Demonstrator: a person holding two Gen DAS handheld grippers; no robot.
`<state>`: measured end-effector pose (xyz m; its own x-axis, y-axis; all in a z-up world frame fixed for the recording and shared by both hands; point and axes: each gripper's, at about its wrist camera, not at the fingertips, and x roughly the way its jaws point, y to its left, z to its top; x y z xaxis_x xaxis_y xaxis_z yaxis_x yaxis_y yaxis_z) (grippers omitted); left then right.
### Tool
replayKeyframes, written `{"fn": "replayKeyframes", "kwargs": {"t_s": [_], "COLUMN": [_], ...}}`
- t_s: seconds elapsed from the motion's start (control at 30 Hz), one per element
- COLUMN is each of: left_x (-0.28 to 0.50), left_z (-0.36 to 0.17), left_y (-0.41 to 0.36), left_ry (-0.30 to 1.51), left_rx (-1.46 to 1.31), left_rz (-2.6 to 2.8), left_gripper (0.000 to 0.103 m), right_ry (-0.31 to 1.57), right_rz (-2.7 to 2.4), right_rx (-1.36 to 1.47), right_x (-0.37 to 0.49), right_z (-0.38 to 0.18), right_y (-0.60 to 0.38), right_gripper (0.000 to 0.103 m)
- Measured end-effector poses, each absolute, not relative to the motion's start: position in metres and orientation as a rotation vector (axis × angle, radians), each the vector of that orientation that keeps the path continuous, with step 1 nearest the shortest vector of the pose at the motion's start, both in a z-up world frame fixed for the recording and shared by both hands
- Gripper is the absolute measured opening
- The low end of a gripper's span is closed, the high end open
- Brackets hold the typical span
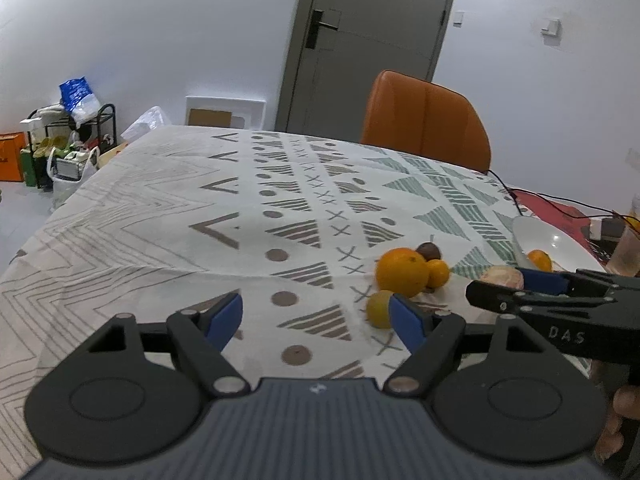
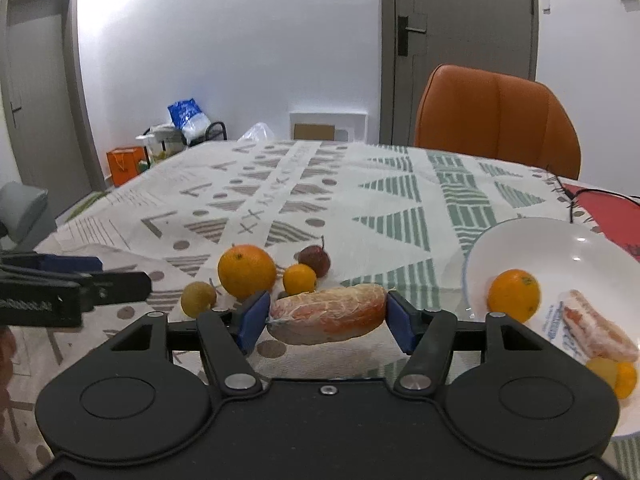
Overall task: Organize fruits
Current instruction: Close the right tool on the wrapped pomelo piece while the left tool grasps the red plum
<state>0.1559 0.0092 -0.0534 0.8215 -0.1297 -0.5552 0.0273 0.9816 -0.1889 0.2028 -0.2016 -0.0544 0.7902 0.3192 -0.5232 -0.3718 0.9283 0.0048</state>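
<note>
My right gripper [image 2: 325,320] is shut on a wrapped peeled citrus piece [image 2: 326,314], gripped end to end between its blue pads just above the cloth. Behind it lie a big orange [image 2: 247,270], a small orange [image 2: 300,279], a dark red fruit [image 2: 316,260] and a small yellow fruit [image 2: 198,299]. The white plate [image 2: 540,240] to the right holds an orange [image 2: 513,294], another wrapped piece [image 2: 596,332] and two small fruits. My left gripper [image 1: 315,312] stands open over bare cloth, with the yellow fruit [image 1: 378,308] just outside its right finger.
A patterned cloth covers the table [image 1: 200,208]. An orange chair [image 1: 424,120] stands at the far side. Black cables [image 1: 560,204] and a red mat lie at the far right, with a plastic cup [image 1: 626,252] beyond the plate. A person's hand shows at the lower right.
</note>
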Motion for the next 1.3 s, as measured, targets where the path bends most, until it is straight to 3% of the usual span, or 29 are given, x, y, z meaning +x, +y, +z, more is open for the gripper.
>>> {"fn": "replayKeyframes", "kwargs": {"t_s": [0.5, 0.83, 1.03, 1.23, 1.3], "left_x": [0.159, 0.166, 0.174, 0.182, 0.183], "left_z": [-0.050, -0.054, -0.060, -0.068, -0.070], "left_y": [-0.028, -0.055, -0.068, -0.077, -0.078], "left_ry": [0.601, 0.620, 0.642, 0.684, 0.681], "left_rx": [-0.143, -0.128, -0.118, -0.086, -0.090], "left_rz": [-0.163, -0.228, -0.250, -0.233, -0.232], "left_gripper": [0.058, 0.050, 0.041, 0.022, 0.021], "right_ry": [0.497, 0.479, 0.473, 0.464, 0.461], "right_rz": [0.330, 0.280, 0.248, 0.223, 0.213], "right_rx": [-0.046, -0.023, -0.006, 0.009, 0.015], "right_x": [0.189, 0.184, 0.184, 0.184, 0.184], "right_z": [-0.043, -0.042, -0.042, -0.044, -0.044], "right_y": [-0.240, -0.267, -0.284, -0.298, -0.302], "right_gripper": [0.060, 0.060, 0.060, 0.060, 0.060]}}
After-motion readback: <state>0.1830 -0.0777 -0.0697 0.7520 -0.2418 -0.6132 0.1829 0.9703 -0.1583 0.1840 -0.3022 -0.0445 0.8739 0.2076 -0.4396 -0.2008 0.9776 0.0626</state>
